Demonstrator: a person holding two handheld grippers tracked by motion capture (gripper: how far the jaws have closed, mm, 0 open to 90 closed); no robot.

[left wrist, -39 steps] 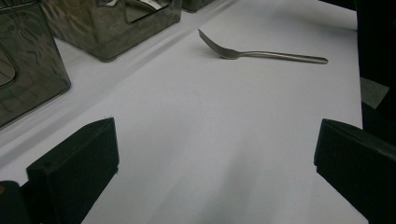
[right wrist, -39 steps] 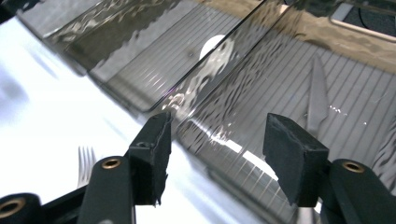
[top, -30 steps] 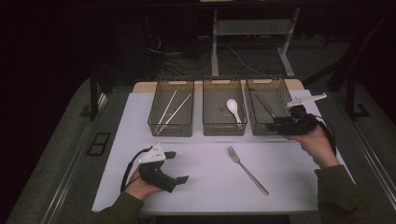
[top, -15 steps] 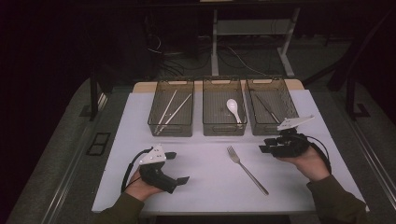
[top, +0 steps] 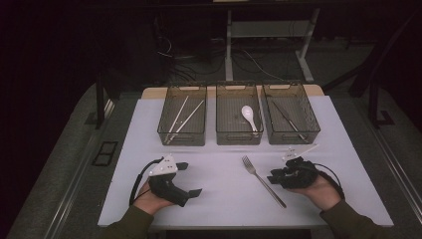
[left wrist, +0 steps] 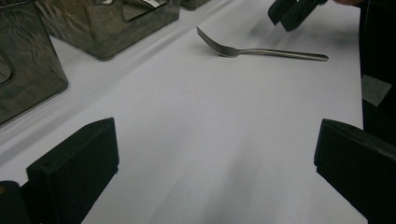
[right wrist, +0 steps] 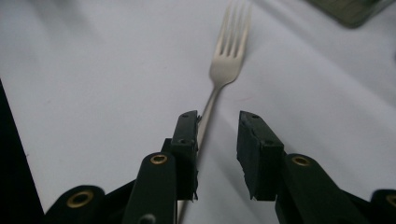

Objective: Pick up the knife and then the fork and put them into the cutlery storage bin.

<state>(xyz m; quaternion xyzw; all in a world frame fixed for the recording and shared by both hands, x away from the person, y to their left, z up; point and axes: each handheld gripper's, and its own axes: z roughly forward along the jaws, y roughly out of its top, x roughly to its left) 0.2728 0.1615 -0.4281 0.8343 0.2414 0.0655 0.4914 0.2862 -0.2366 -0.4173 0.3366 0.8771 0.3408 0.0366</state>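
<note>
No writing, label, brand, number or sign is showing legibly anywhere in these views.
</note>
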